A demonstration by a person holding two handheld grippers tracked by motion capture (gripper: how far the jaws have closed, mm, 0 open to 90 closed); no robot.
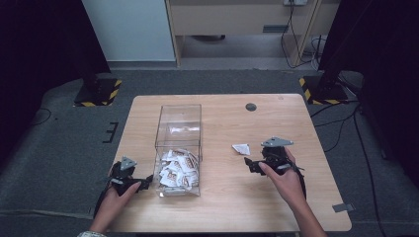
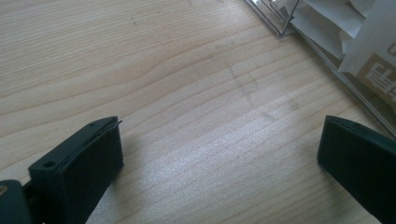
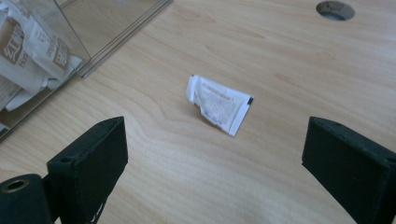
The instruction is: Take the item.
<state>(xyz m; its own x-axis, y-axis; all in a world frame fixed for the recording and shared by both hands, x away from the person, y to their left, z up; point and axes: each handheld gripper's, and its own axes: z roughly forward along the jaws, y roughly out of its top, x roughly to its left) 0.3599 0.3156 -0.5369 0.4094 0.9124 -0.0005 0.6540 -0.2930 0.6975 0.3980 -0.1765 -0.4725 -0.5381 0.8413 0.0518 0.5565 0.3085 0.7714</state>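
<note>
A small white sachet (image 3: 217,103) lies loose on the wooden table (image 1: 222,207), also the white sachet (image 1: 241,148) in the high view, just ahead of my right gripper (image 1: 251,164). That right gripper (image 3: 212,158) stands open with its jaws wide and nothing between them. A clear plastic box (image 1: 179,123) left of centre holds several white and brown sachets (image 1: 178,169) at its near end. My left gripper (image 1: 144,182) rests by the box's near left corner; the left gripper (image 2: 219,163) is open over bare wood, the box wall (image 2: 336,70) just beyond it.
A round cable hole (image 1: 251,106) sits in the table's far middle. A grey tape piece (image 1: 343,207) lies at the near right edge. Dark stands with yellow-black bases (image 1: 98,93) flank the far corners on the carpet.
</note>
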